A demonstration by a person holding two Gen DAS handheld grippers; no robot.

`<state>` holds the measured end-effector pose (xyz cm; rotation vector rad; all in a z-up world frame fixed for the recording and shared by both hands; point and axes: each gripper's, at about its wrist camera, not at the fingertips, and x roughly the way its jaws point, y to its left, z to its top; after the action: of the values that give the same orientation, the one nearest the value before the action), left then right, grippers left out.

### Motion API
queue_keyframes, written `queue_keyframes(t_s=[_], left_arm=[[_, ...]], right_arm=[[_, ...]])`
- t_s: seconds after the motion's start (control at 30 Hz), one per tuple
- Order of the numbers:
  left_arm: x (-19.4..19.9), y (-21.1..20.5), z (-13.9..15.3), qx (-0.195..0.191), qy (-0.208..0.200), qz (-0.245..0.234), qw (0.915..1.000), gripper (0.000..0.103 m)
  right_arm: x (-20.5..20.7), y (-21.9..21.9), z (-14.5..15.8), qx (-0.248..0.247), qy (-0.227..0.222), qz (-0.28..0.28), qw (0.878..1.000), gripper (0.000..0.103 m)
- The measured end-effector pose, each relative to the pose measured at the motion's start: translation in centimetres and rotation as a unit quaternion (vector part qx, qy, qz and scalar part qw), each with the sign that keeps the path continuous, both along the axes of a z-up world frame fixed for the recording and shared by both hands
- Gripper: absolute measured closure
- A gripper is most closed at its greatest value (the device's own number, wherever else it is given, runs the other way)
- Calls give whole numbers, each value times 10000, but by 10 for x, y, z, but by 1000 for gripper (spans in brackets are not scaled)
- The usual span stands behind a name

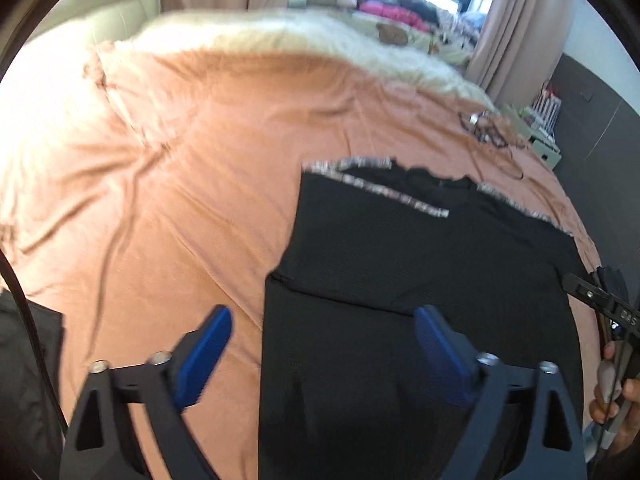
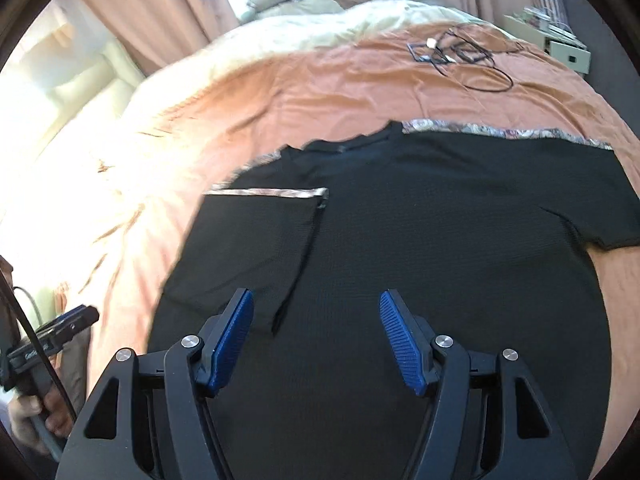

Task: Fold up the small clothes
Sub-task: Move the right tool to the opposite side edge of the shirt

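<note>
A black T-shirt (image 2: 420,220) with patterned shoulder trim lies flat on the orange bedsheet (image 2: 320,80). Its left sleeve and side are folded inward over the body (image 2: 256,240); the right sleeve (image 2: 600,208) is spread out. It also shows in the left wrist view (image 1: 400,280). My left gripper (image 1: 324,340) is open and empty above the shirt's left edge. My right gripper (image 2: 316,320) is open and empty above the shirt's lower middle. The left gripper's body shows at the left edge of the right wrist view (image 2: 52,340).
Black cables (image 2: 464,56) lie on the sheet beyond the shirt. A cream fluffy blanket (image 1: 300,36) covers the far side of the bed. A dark cloth (image 1: 24,360) lies at the near left. A shelf unit (image 2: 560,40) stands right of the bed.
</note>
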<state>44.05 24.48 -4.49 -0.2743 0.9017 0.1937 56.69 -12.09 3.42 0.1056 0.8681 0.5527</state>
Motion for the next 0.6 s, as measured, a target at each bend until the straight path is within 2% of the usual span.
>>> queue_keyframes(t_s=[0.1, 0.27, 0.4, 0.6], left_arm=[[-18, -14, 21, 103, -366, -94, 9992, 3], [-33, -46, 39, -48, -186, -467, 9987, 0], [-54, -71, 55, -213, -338, -543, 9977, 0], [-88, -109, 81, -432, -498, -655, 9957, 0]], right_arm=[[-19, -24, 16, -22, -332, -192, 9993, 39], [-54, -62, 36, -170, -555, -183, 9981, 39], [-87, -89, 54, -528, -762, -272, 9953, 39], [-137, -128, 83, -604, -864, -456, 9934, 39]])
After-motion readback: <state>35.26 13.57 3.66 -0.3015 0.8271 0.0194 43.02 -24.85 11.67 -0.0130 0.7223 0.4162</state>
